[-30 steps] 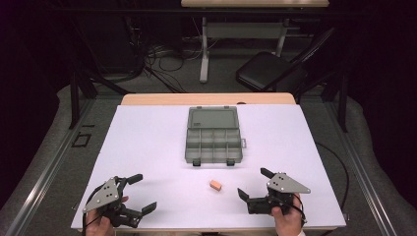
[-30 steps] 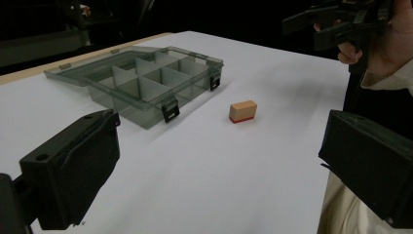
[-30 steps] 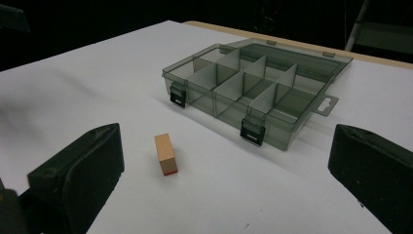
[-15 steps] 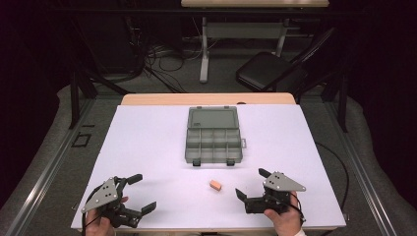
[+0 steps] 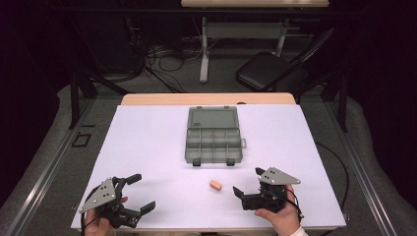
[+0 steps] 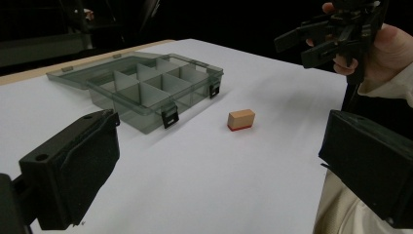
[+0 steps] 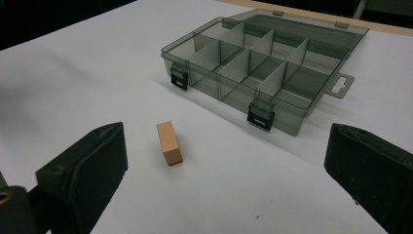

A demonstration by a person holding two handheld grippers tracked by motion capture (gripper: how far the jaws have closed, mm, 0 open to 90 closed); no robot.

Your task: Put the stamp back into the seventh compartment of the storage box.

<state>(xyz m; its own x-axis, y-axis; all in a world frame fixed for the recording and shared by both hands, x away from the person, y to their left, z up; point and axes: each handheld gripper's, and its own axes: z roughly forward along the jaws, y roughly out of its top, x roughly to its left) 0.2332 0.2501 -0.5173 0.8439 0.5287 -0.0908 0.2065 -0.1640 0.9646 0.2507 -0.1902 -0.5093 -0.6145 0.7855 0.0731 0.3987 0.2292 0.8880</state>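
Where the small wooden block (image 5: 215,185) lies flat on the white tabletop (image 5: 147,147), its long axis runs roughly left to right in the high view, tilted slightly; in the right gripper view the block (image 7: 169,143) points away up the frame, with a thin red layer at its near lower end; in the left gripper view the red band runs along the base of the block (image 6: 241,119).

Surface: a plain white sheet over a table with a wooden far edge; a grey translucent compartment box (image 5: 214,141) stands open at centre frame, its lid laid flat behind it; beyond, a dark room with a black chair (image 5: 270,71) and floor cables (image 5: 157,56).

Position: the block rests just below the box's front latches, lower centre of the high view, near the right gripper (image 5: 251,189) and just left of it, untouched; the left gripper (image 5: 137,194) sits well apart at lower left; both grippers have jaws spread wide and grasp nothing.
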